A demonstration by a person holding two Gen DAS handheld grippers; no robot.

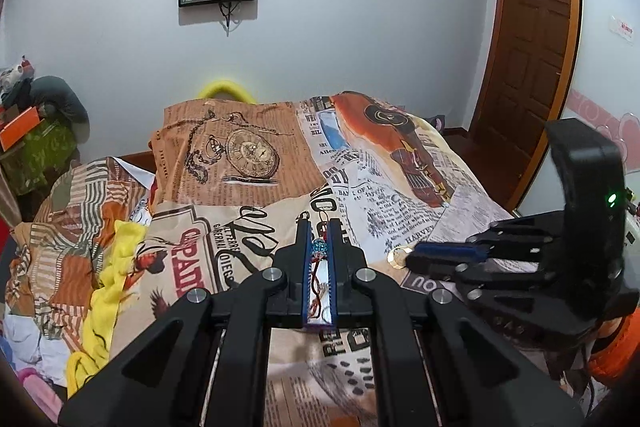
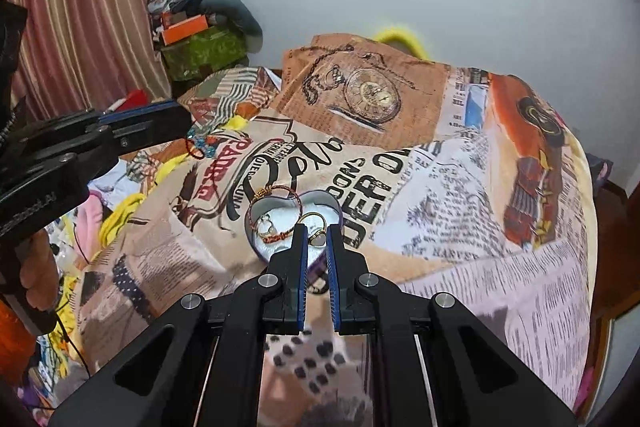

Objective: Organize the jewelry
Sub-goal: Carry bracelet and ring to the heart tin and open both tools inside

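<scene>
My left gripper [image 1: 319, 227] is shut on a red-cord bracelet with blue crystal beads [image 1: 319, 247], held above the bed; it shows hanging from the left gripper in the right wrist view [image 2: 200, 143]. My right gripper [image 2: 316, 231] is shut on a gold ring with a pale stone [image 2: 319, 237], right above a heart-shaped tin [image 2: 262, 251]. The tin holds a red-and-gold bracelet [image 2: 276, 211] and a ring [image 2: 265, 225]. In the left wrist view the right gripper [image 1: 412, 259] holds the gold ring [image 1: 398, 255] at its tips.
A newspaper-print blanket [image 2: 440, 187] covers the bed. Yellow cloth [image 1: 104, 291] and mixed clothes lie at the left. A green box with clutter [image 2: 200, 51] stands by the striped curtain. A wooden door [image 1: 528, 67] is at the right.
</scene>
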